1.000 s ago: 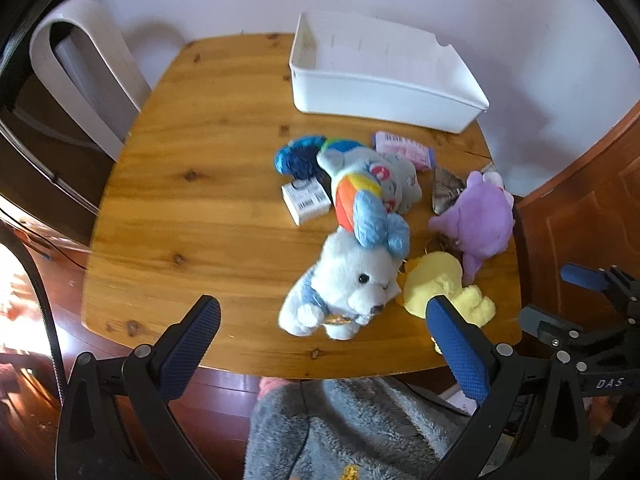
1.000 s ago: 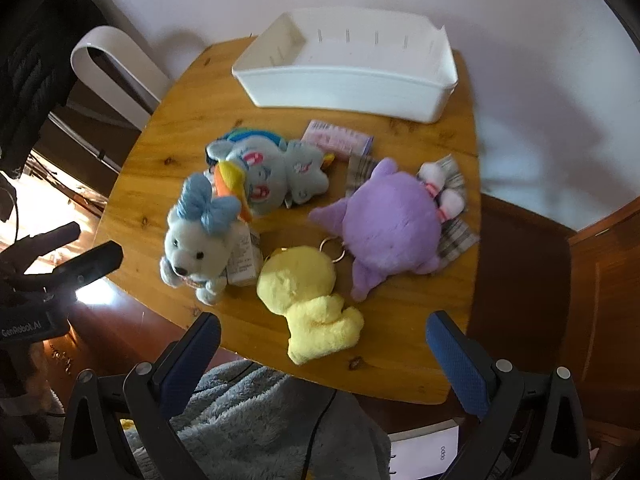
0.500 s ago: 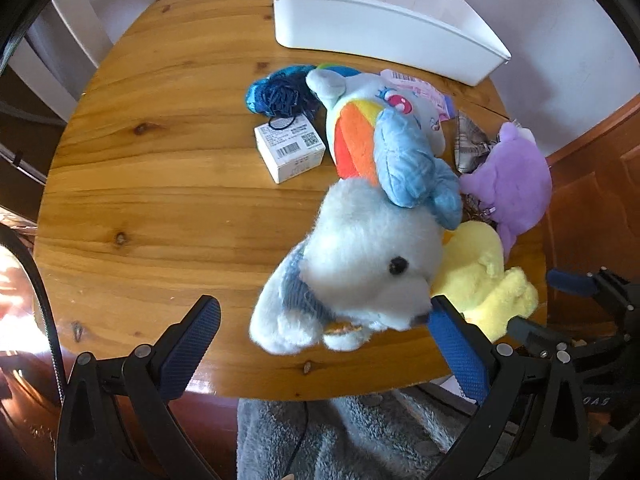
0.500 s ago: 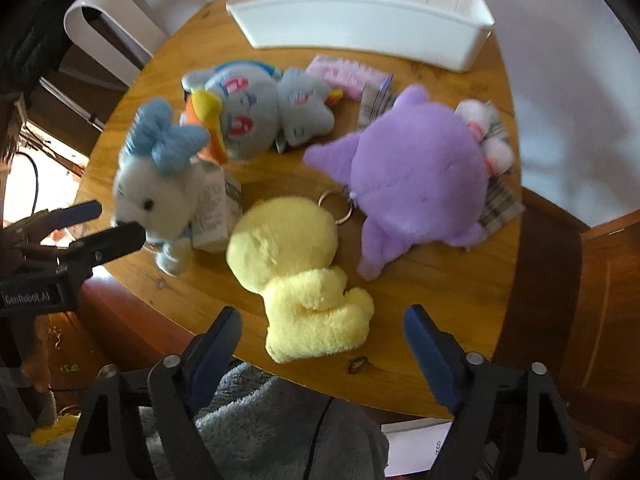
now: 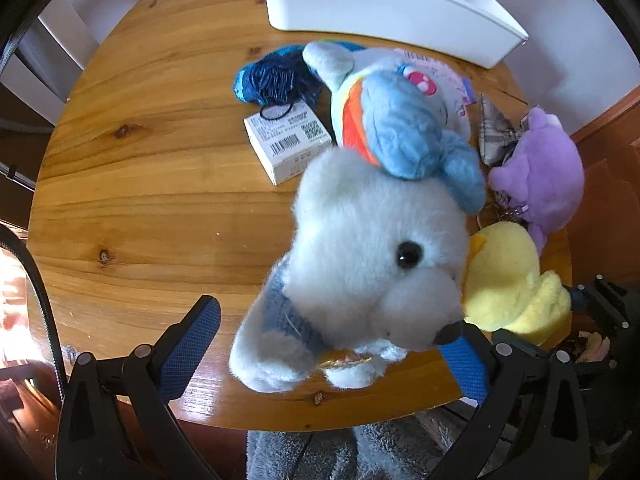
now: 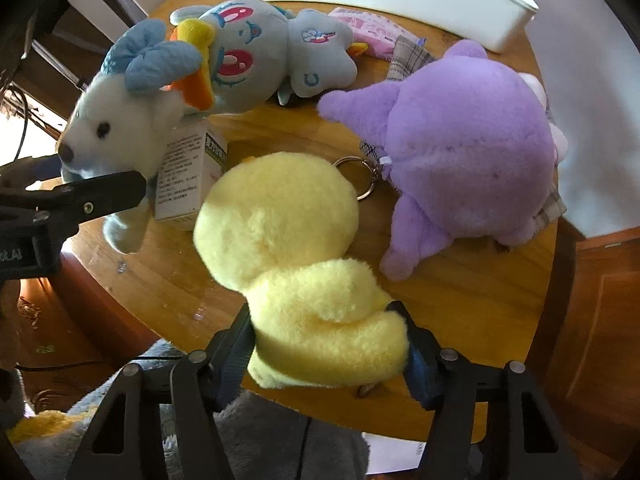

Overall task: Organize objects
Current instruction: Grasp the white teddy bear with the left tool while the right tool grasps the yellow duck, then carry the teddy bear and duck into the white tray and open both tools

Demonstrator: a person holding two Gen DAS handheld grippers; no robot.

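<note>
The white box bears a barcode and QR code; its print is unreadable.

Bin behind the toys — box left of them.

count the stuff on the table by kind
plush toys: 4 (white dog, pony, purple, yellow)
boxes: 1 (white box)
packets: 1 (pink packet)
bins: 1 (white bin)
yarn: 1 (blue yarn)
cloth: 1 (plaid cloth)
total: 9
</note>
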